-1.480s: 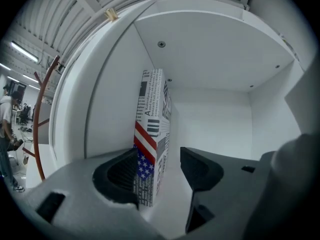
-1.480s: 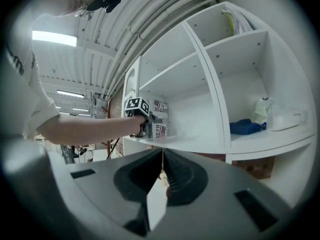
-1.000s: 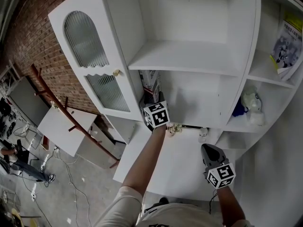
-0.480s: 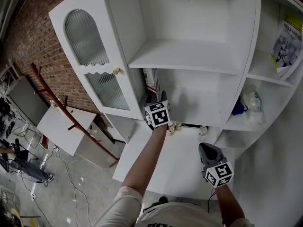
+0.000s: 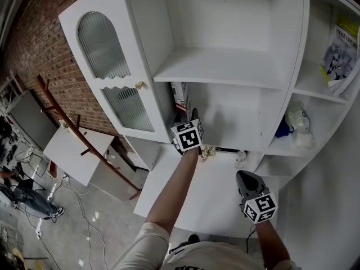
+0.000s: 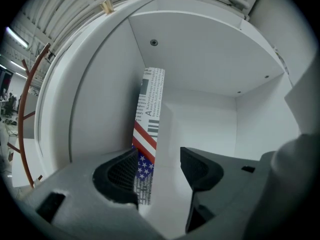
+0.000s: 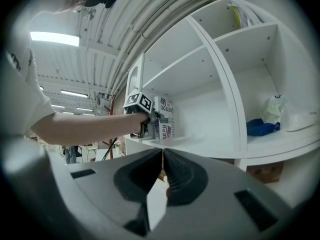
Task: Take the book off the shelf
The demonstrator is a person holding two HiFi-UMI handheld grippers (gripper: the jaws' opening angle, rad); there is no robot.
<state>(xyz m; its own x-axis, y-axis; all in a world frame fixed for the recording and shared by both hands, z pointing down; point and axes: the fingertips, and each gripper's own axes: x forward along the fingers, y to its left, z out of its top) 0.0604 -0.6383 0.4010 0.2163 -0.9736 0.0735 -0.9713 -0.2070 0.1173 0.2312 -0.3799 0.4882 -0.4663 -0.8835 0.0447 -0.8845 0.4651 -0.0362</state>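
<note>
Shelf (image 6: 210, 124) book (image 6: 150, 114) between left gripper (image 6: 159, 156) jaws

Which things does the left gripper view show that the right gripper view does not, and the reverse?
Only the left gripper view: the left gripper has its jaws apart, the book standing between them. Only the right gripper view: the right gripper, jaws together and empty; a blue cloth; the person's arm. Both: the book, the white cabinet.

A thin book (image 6: 149, 129) stands on end at the left side of a white shelf (image 6: 100, 109) compartment, just beside its wall. Its spine shows printed text and an American flag pattern.
</note>
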